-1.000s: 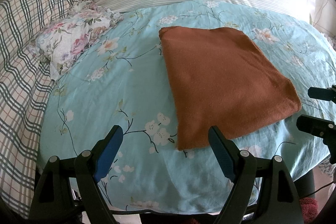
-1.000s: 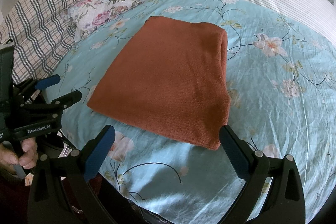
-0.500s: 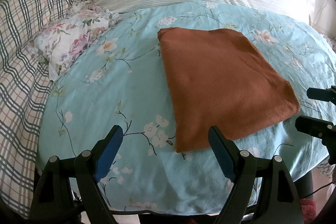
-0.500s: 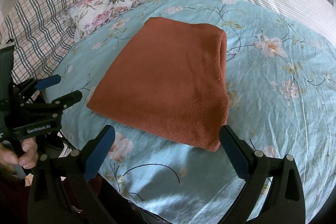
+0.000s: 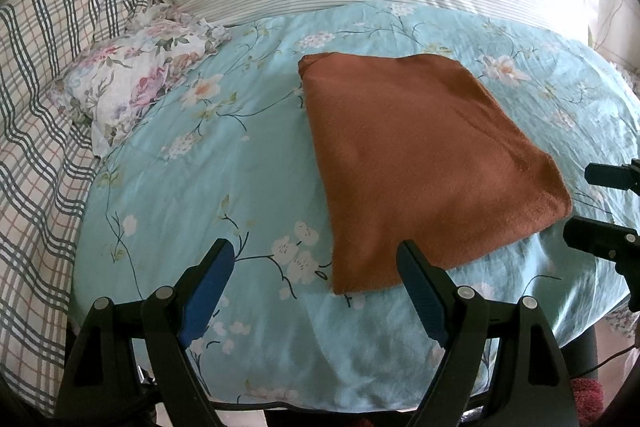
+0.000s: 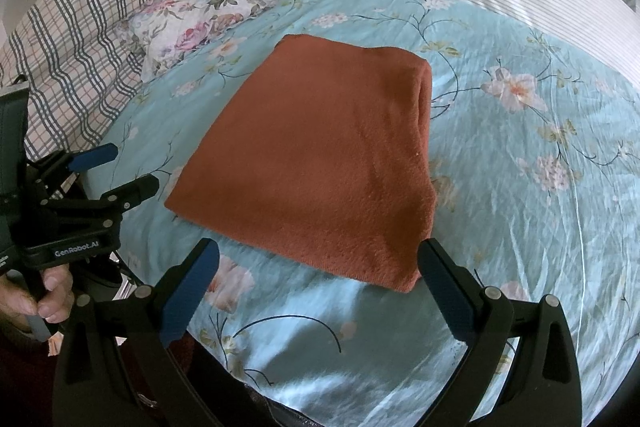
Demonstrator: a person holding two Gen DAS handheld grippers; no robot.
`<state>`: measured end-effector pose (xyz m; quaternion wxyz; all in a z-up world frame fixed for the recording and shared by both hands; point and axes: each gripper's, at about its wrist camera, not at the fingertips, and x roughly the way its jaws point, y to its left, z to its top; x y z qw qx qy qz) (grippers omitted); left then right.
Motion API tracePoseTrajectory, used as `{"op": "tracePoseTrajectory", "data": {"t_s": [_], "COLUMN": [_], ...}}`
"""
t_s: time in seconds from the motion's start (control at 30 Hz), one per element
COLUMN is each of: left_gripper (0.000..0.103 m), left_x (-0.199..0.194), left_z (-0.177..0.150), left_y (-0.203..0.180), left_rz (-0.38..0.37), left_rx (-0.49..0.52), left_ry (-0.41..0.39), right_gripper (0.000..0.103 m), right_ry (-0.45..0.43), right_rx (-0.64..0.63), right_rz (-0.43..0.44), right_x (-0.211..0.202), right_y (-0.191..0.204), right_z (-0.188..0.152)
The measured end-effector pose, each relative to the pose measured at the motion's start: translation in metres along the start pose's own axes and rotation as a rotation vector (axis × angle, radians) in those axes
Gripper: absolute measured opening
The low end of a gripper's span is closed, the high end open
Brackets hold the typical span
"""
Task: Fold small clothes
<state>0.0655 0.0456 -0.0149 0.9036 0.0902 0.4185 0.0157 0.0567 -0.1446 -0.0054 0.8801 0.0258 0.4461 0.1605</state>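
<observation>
From the left wrist view, the left gripper [image 5: 316, 283] stands spread wide and empty, hovering over the light-blue flowered bedsheet [image 5: 192, 195]; the rust-brown fleece garment, folded into a flat rectangle [image 5: 420, 163], lies just ahead and to its right, one near corner between the fingertips but untouched. From the right wrist view, the right gripper [image 6: 320, 279] is likewise spread and holding nothing, the garment [image 6: 320, 163] directly ahead, its thick folded edge on the right. The folding looks finished, or perhaps one more halving is left.
</observation>
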Motion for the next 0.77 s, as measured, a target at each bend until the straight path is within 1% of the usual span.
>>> {"op": "tracePoseTrajectory", "data": {"t_s": [0.1,0.17,0.33,0.77], "left_gripper": [0.084,0.084,0.084,0.085], "left_x": [0.003,0.006,0.011,0.024], "left_z": [0.005,0.010,0.019,0.028], "left_y": [0.003,0.004,0.001,0.004], "left_rz": [-0.030,-0.041,-0.030,-0.023], "left_rx": [-0.019,-0.028,-0.023,-0.034], "left_ry": [-0.003,-0.006,-0.017,0.008], "right_gripper": [0.099,0.099,0.099,0.099], "right_ry": [-0.023,-0.021,-0.020,-0.012], "right_rx": [-0.013,-0.009,0.003,0.011], "right_rz": [-0.007,-0.021,-0.027,-0.006], "right_x": [-0.001,0.001,0.009,0.023], "right_y": [-0.003,-0.006,-0.015,-0.020], "right_z": [0.006,0.009,0.020,0.028]}}
